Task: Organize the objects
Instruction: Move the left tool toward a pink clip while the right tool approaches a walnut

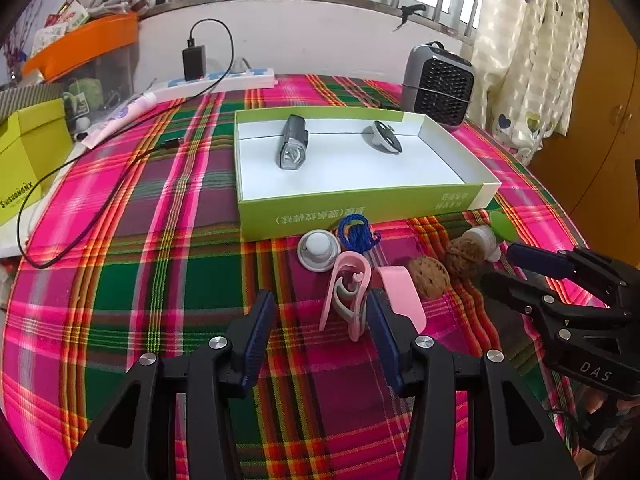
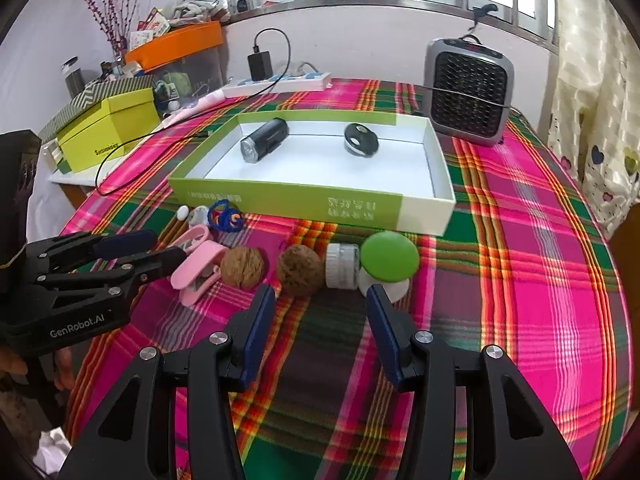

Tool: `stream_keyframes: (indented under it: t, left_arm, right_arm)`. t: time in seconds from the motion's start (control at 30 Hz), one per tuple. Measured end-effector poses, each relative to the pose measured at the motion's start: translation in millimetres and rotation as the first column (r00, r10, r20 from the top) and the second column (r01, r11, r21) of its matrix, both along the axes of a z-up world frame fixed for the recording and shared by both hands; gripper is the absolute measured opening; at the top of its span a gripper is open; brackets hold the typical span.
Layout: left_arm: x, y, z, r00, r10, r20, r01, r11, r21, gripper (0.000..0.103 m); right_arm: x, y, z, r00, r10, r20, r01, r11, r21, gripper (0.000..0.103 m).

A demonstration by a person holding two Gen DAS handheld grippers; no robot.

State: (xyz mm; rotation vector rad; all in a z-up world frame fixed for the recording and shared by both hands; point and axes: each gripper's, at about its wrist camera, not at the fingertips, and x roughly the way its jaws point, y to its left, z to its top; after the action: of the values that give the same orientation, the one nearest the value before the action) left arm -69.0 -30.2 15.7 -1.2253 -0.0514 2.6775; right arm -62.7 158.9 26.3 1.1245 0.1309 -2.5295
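A shallow green-and-white box [image 1: 360, 208] holds a grey bike light [image 1: 292, 144] and an oval grey device [image 1: 386, 136]. In front of it lie a white round knob [image 1: 319, 250], a blue cord [image 1: 356, 232], an opened pink case [image 1: 348, 292], two walnuts [image 1: 430, 278], a small white jar [image 1: 484, 240] and a green-capped mushroom shape [image 2: 390, 256]. My left gripper [image 1: 320, 308] is open; the pink case stands beside its right finger, well apart from the left one. My right gripper [image 2: 320, 300] is open and empty, just short of one walnut [image 2: 300, 270].
A grey fan heater [image 2: 468, 92] stands at the back right of the plaid cloth. A power strip [image 1: 224, 80] with a charger and a long black cable lies at the back left. A yellow-green box [image 2: 108, 128] and an orange-lidded bin [image 2: 176, 46] sit left.
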Motion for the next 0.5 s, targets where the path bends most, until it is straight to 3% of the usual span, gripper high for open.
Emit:
stream_keyframes:
  t: [0.5]
  left_arm:
    - [-13.5, -5.9, -8.4, 1.000, 0.006, 0.018, -0.005, 1.000, -0.025, 0.047]
  right_arm:
    - [-13.6, -14.7, 1.6, 0.994, 0.107, 0.005, -0.106, 0.993, -0.049, 0.049]
